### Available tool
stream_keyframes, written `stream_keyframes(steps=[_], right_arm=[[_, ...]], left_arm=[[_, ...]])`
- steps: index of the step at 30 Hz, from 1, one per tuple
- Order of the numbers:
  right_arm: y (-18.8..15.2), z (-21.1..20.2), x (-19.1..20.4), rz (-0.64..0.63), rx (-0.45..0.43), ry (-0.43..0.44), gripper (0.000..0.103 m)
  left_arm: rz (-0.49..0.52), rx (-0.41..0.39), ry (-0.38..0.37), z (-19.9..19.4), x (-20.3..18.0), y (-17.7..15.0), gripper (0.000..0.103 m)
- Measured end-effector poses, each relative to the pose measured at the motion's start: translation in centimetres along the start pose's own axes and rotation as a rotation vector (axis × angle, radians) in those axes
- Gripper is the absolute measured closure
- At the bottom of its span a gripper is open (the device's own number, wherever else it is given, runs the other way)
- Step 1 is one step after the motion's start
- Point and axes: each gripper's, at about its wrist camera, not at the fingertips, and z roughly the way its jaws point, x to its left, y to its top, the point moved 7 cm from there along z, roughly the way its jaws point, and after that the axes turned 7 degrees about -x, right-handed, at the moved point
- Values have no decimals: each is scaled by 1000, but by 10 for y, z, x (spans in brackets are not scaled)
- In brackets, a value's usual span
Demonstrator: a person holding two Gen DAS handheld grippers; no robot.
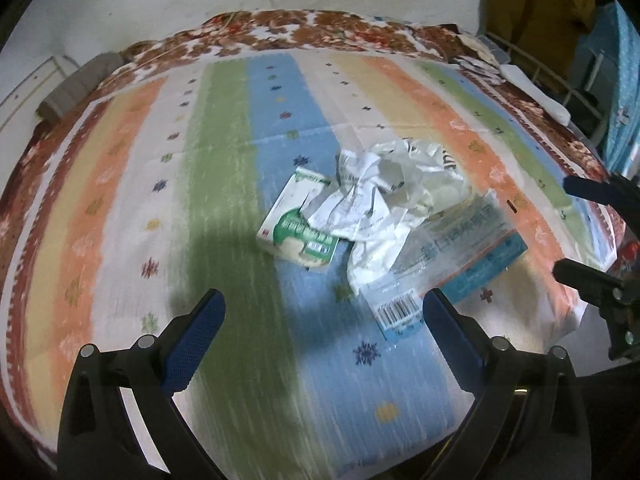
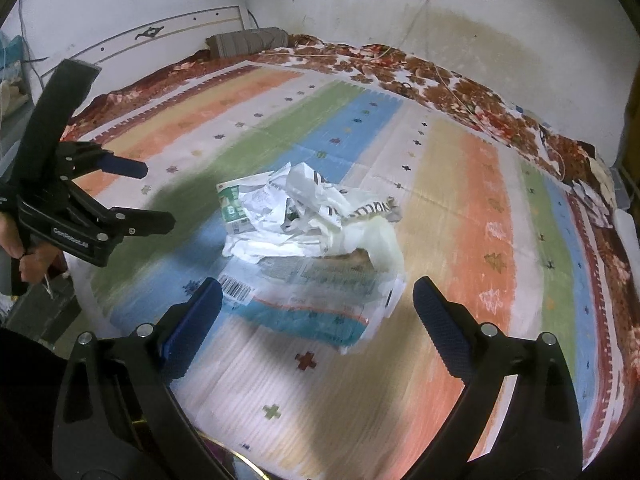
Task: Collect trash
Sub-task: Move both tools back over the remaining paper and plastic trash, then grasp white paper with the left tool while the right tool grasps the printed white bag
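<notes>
Item: one heap of trash on the striped, multicoloured bed cover (image 1: pixel 224 120), nothing lifted yet.

- Crumpled white paper receipts and thin plastic bag (image 1: pixel 384 196), topmost, straight ahead of my left claw (image 1: pixel 324 320).
- Green-and-white flat cardboard carton (image 1: pixel 298 220), at the heap's left edge from that claw, partly under the paper; long axis running away from me, leaning slightly right.
- Clear plastic wrapper with blue band and barcode (image 2: pixel 304 300), flattened. It lies just ahead of my right claw (image 2: pixel 318 312), its long axis crosswise to that claw's fingers, the barcode end toward the left finger.

Claws: both released, fingers spread wide, holding nothing, both hovering short of the heap.

Judgement: the right claw is nearer the wrapper; the left is better placed for the carton. The wrapper's crosswise lie probably favours pinching its near edge.
</notes>
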Motion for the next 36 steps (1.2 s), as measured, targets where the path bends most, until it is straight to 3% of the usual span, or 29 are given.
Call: stream_keyframes(steps=[6,15,21,27,30,31,34,36], right_arm=[[5,26,-2,-33,8,10,19],[7,63,-5,-60,43,28,45],[12,78,-7,-53,44,43,58],[11,94,-8,-30,60,65,74],[12,96,-12,-8,51,57,84],[11,98,-12,-6,55,56,92],[10,98,-13,-15,62,59,95],[9,97,-16,2,67,63,98]], left_arm=[[-1,-14,-57,17,6,12,10],[46,-14,-145,47,-3,26,17],[29,-16,-146,72,-2,30,25],[8,-47,-188,80,-5,38,27],[28,-54,-171,87,-10,39,28],[52,-61,-156,89,-14,39,29],[65,-57,-167,92,-20,40,53],[63,-38,-164,95,-20,39,83]])
